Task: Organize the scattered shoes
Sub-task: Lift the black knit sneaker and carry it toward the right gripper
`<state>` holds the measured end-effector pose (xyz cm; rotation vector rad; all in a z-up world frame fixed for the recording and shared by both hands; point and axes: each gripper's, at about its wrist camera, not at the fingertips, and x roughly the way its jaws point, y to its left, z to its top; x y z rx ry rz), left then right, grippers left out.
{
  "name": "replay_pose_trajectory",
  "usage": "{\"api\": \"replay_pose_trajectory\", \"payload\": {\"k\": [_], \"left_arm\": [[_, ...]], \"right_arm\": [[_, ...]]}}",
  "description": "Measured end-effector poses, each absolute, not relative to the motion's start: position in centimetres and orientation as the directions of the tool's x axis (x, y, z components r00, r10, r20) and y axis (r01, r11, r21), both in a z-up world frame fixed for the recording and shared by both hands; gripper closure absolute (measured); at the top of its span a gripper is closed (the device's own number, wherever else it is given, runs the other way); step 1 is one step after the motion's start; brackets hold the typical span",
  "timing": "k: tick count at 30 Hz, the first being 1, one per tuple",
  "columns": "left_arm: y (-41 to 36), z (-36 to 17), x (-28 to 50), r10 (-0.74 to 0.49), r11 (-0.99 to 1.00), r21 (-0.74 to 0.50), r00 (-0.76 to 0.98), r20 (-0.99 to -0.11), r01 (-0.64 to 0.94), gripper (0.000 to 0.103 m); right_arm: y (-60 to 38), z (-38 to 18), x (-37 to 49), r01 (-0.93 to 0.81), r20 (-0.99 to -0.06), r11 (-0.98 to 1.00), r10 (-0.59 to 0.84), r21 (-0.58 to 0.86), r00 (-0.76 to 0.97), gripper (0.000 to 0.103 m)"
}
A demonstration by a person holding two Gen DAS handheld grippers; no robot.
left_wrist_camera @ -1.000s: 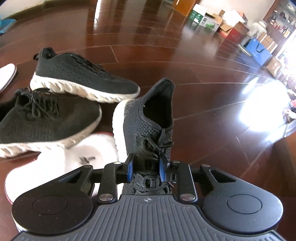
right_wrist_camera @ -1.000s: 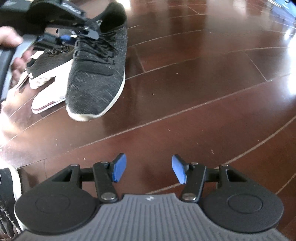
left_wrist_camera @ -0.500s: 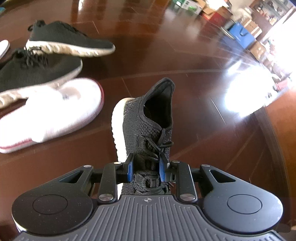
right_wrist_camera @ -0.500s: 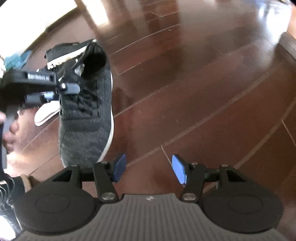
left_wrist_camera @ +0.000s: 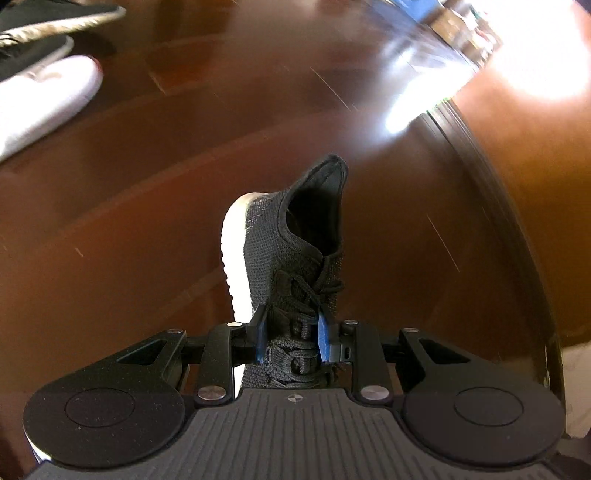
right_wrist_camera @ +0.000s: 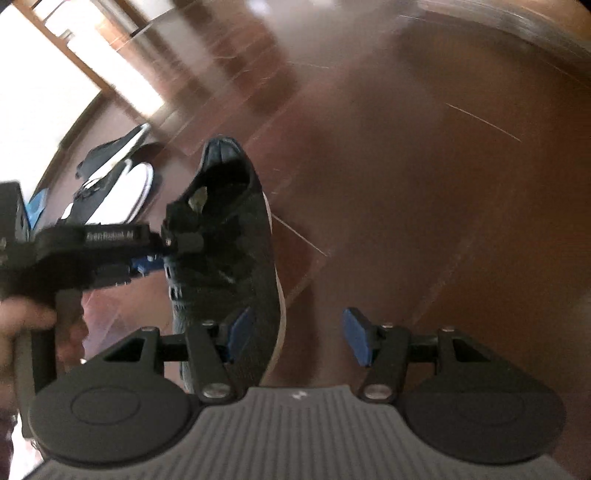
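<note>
My left gripper [left_wrist_camera: 291,338] is shut on the laced tongue of a black knit sneaker [left_wrist_camera: 291,243] with a white sole, held above the dark wood floor with its heel pointing away. The same sneaker [right_wrist_camera: 229,236] shows in the right wrist view, hanging from the left gripper [right_wrist_camera: 147,258], which a hand grips at the left edge. My right gripper [right_wrist_camera: 297,339] is open with nothing between its blue pads; the sneaker's toe lies just past its left finger. A white slipper [left_wrist_camera: 40,103] and black sneakers [left_wrist_camera: 40,22] lie at the far upper left.
Other shoes [right_wrist_camera: 110,177] lie on the floor far left in the right wrist view. A dark curved rim [left_wrist_camera: 509,221] runs down the right side of the left wrist view, with bright glare above it. Both views are motion-blurred.
The left gripper has carried the black sneaker away from the pile; the other shoes slid to the upper left. The right gripper swung so that the held sneaker now hangs close before it.
</note>
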<state>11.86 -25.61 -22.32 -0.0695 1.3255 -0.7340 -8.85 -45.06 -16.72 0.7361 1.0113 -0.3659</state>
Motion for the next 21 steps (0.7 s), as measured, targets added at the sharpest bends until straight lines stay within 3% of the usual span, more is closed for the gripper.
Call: {"api": "replay_pose_trajectory", "payload": {"k": [12,21], "left_arm": [[-30.2,-23.5,1.7,-0.52,0.632,-0.464,-0.105,-0.848,0.62,0.071],[-32.5,-25.0,-2.4,-0.488,0.588,-0.461,-0.163,-0.858,0.665,0.071]], "right_arm": [[-45.8,-17.7,-16.6,0.75,-0.879,0.534,-0.027,0.389,0.475,0.044],[-47.4,-17.9,-18.6,0.808,-0.889,0.451,-0.067,0.378,0.453,0.044]]}}
